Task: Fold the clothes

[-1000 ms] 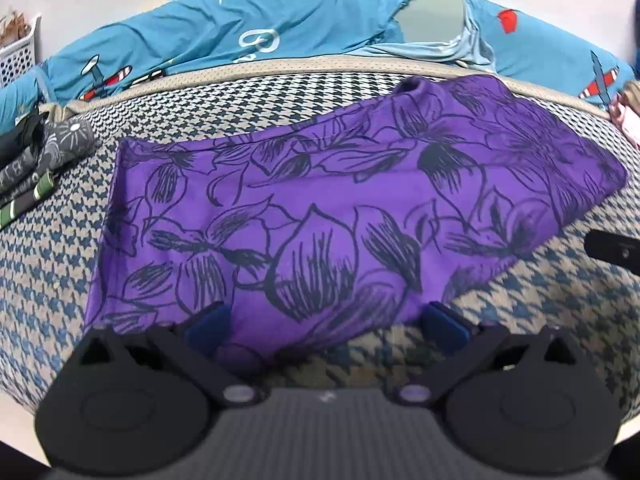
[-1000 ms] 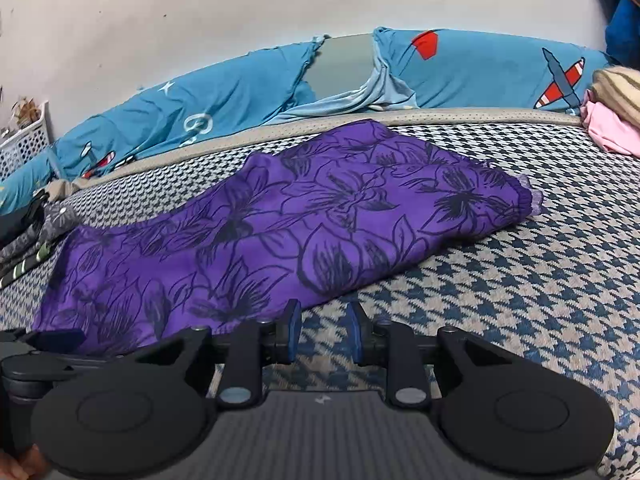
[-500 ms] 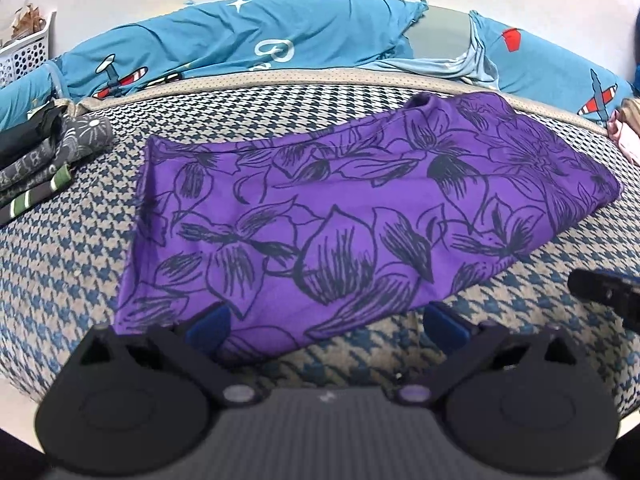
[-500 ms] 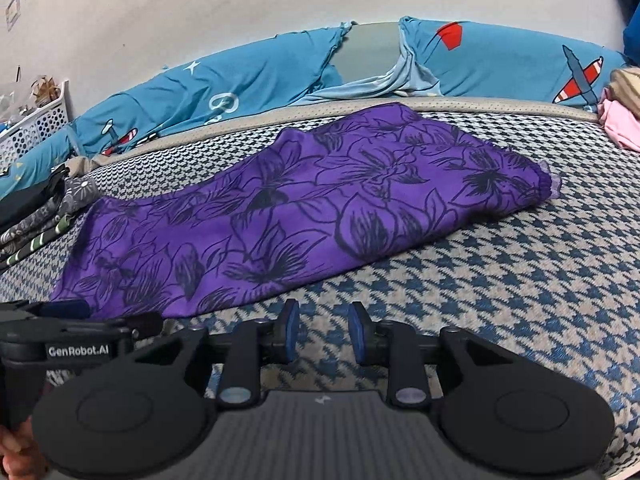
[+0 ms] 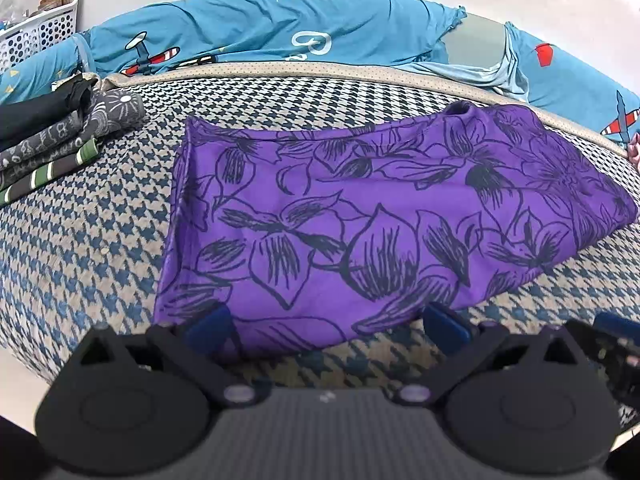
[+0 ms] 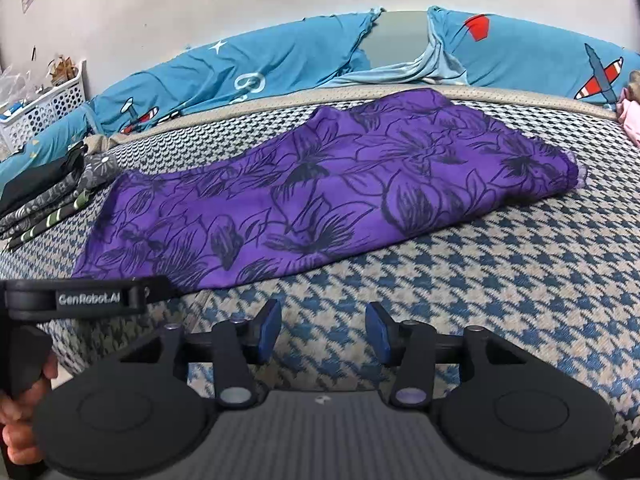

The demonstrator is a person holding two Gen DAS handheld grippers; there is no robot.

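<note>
Taking the purple cloth (image 5: 380, 220) as the landmark: it lies spread flat on the checked bed cover (image 6: 480, 280), a purple garment with dark flower outlines.

To its left, apart from it, sits a stack of folded clothes (image 5: 52, 136) in dark grey, black and green stripes. Beyond that stack, at the far left by the wall, stands a white basket (image 5: 40, 36).

Behind the cloth, along the wall, runs blue bedding (image 5: 260, 28) printed with aeroplanes.

At the cloth's near edge is the left gripper (image 5: 326, 326), its jaws wide apart and clamping nothing; the near hem lies between its blue fingers (image 5: 210, 326).

Right of it, over bare cover just clear of the hem, the right gripper (image 6: 324, 330) has jaws opening, with nothing between them.

Far right of the cloth, a pink item (image 6: 630, 118) shows at the edge.
</note>
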